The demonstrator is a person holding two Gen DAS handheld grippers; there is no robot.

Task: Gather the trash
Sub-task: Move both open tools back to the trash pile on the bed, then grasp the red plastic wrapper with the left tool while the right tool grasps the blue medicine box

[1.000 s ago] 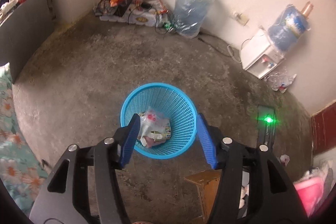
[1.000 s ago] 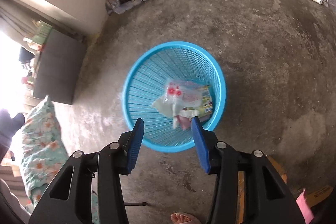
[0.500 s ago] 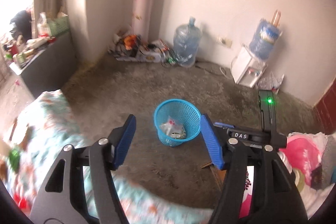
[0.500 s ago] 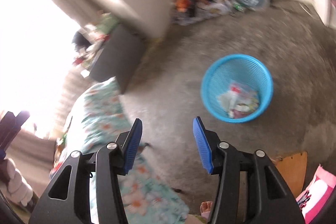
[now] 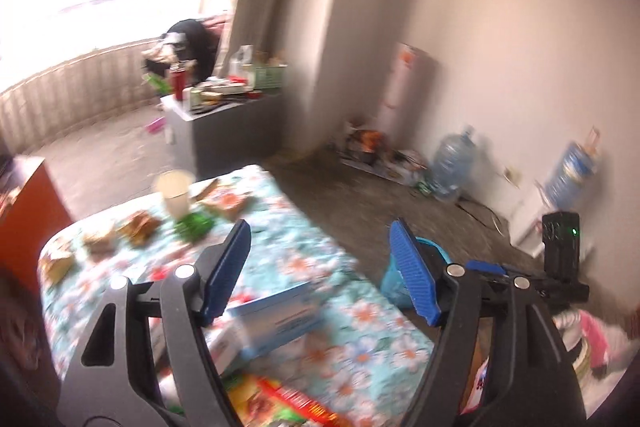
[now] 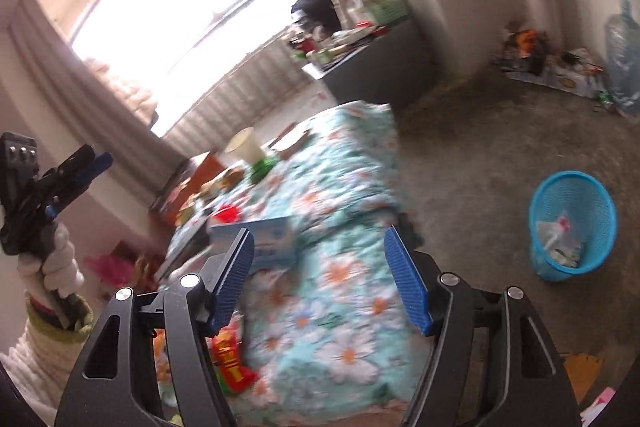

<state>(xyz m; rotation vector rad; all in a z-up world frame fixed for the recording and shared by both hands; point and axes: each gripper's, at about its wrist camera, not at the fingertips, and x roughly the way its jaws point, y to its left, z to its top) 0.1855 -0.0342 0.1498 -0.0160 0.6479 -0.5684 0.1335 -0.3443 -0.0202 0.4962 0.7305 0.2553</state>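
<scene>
Hovering over flowered bed (image 6: 340, 307), both grippers opening, nothing between jaws: left gripper (image 5: 320, 267), right gripper (image 6: 320, 275). Box (image 6: 260, 231) lying mid-bed; wrapper (image 6: 230, 359) at near edge. Bin (image 6: 568, 223) standing on floor, trash inside.

A blue mesh wastebasket (image 6: 572, 223) stands upright on the concrete floor beside the bed, crumpled wrappers (image 6: 560, 241) inside. A red snack wrapper (image 6: 230, 359), paper cup (image 6: 246, 145) and white-blue carton (image 6: 256, 237) lie on the floral bedspread.
</scene>
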